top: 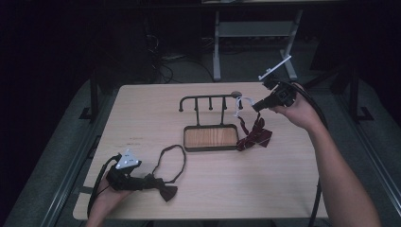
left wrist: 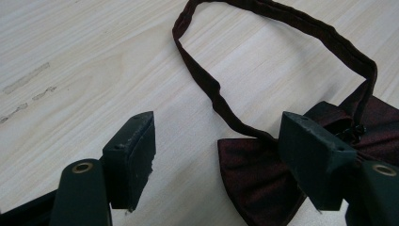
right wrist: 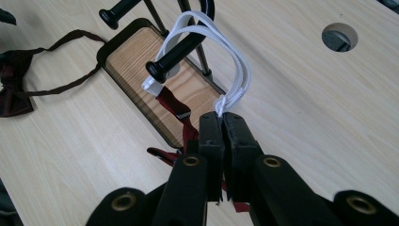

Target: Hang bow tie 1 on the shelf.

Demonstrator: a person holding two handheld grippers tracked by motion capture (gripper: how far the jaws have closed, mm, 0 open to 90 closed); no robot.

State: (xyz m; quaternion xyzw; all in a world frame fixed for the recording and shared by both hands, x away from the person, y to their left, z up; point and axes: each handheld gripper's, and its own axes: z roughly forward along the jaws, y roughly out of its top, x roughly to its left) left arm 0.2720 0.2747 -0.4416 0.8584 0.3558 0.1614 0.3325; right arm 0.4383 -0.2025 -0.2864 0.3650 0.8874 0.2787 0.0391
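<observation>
Bow ties go on the rack [top: 208,101]. One striped bow tie [top: 254,136] has its white loop [right wrist: 221,52] over the end hook, pinched by the right gripper [right wrist: 221,123]. Another dark bow tie [left wrist: 263,179] lies flat on the table [top: 283,189], between the wide-open left gripper [left wrist: 214,157], not yet hung.

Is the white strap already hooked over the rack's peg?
Yes: the white strap loops over the rack's black peg, its end pinched by the hand-held gripper.

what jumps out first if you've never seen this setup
The right gripper, jaws shut on a white elastic strap looped over a peg of the black rack mid-table. Under it hangs a red striped bow tie. Near the front-left edge, the open left gripper straddles a dark maroon bow tie.
</observation>
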